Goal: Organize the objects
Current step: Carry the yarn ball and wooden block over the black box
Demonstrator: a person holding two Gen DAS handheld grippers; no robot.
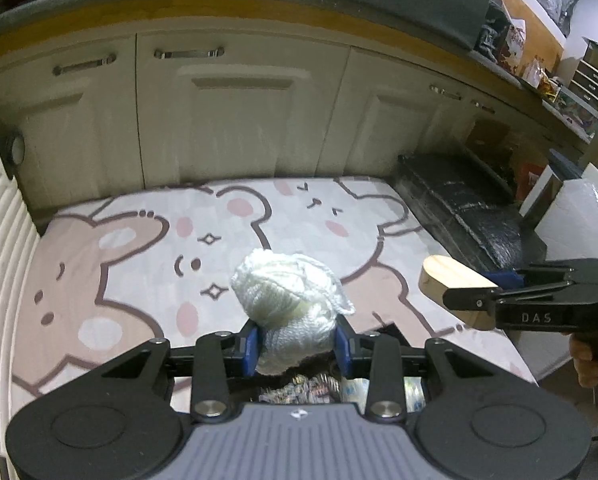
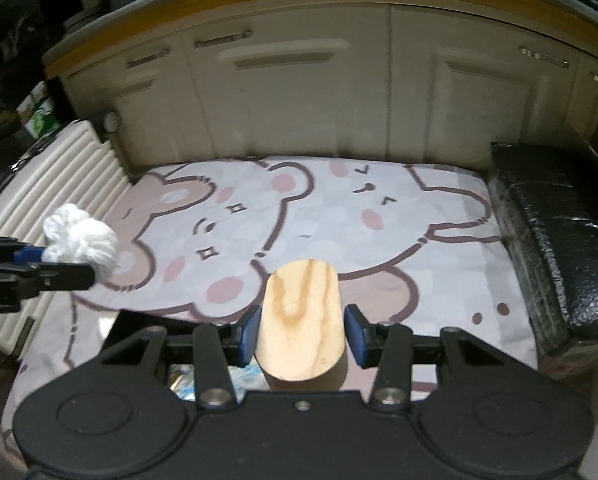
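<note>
Both grippers hold something above the bear-print mat [image 1: 139,248]: left gripper [image 1: 297,346] clamps a white yarn ball [image 1: 289,292] at lower centre, right gripper [image 2: 302,330] grips an oval wooden block [image 2: 301,320].

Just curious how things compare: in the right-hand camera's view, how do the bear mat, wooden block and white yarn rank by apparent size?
1. Bear mat, by far.
2. Wooden block.
3. White yarn.
The block sits closest to the camera, so its lead over the yarn is unsure.

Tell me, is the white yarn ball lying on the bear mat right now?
No, the white yarn ball is held up between the blue pads of the left tool, above the bear mat.
</note>
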